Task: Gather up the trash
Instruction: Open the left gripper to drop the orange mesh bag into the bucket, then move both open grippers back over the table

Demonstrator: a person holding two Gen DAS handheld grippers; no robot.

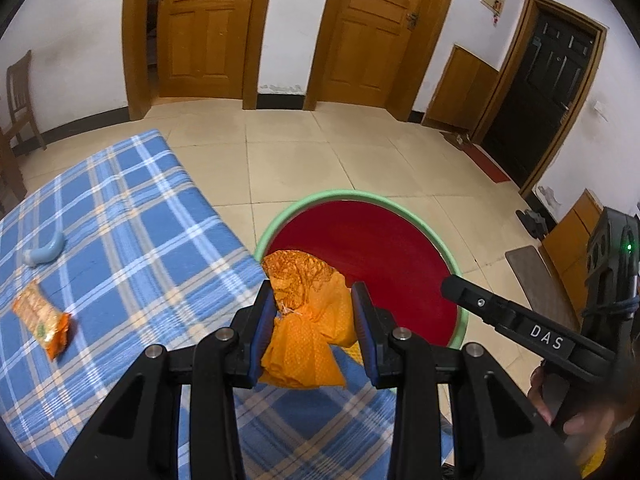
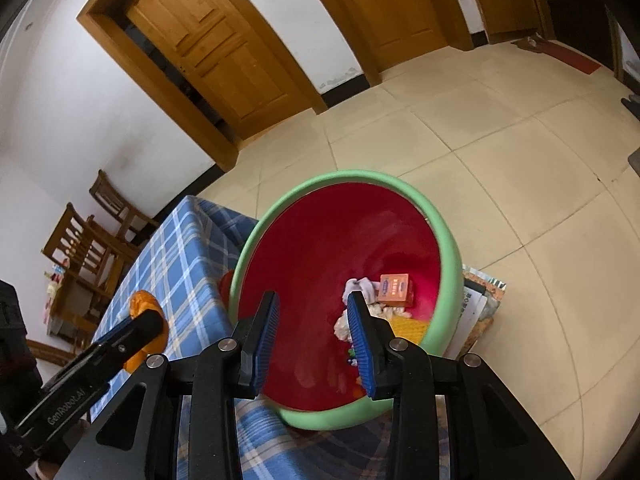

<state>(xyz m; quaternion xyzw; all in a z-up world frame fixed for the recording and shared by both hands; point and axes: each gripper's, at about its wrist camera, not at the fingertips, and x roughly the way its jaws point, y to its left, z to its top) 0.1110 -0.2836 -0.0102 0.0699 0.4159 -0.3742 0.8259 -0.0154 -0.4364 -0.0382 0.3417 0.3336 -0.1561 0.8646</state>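
- Bin point(image 2: 450, 256): plastic, showing a matt green rim and a glossy red inside.
- Tablecloth point(image 1: 120, 216): woven checked cloth, lying matt.
- Orange wrapper point(image 1: 308, 320): crinkled, dotted, thin film.
- Gripper pads point(image 2: 267, 336): ribbed blue rubber.
- Doors point(image 1: 208, 28): varnished wood, shining slightly.
- Floor point(image 1: 288, 152): smooth tile.

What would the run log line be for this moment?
left tongs: shut on orange bag, at bin rim | right tongs: open, empty, over bin | on table: wrapper, blue tube

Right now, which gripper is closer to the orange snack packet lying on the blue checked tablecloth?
Left. The left gripper, shut on crumpled orange wrapping, is over the table edge nearest the snack packet. The right gripper hangs empty over the bin, farther away.
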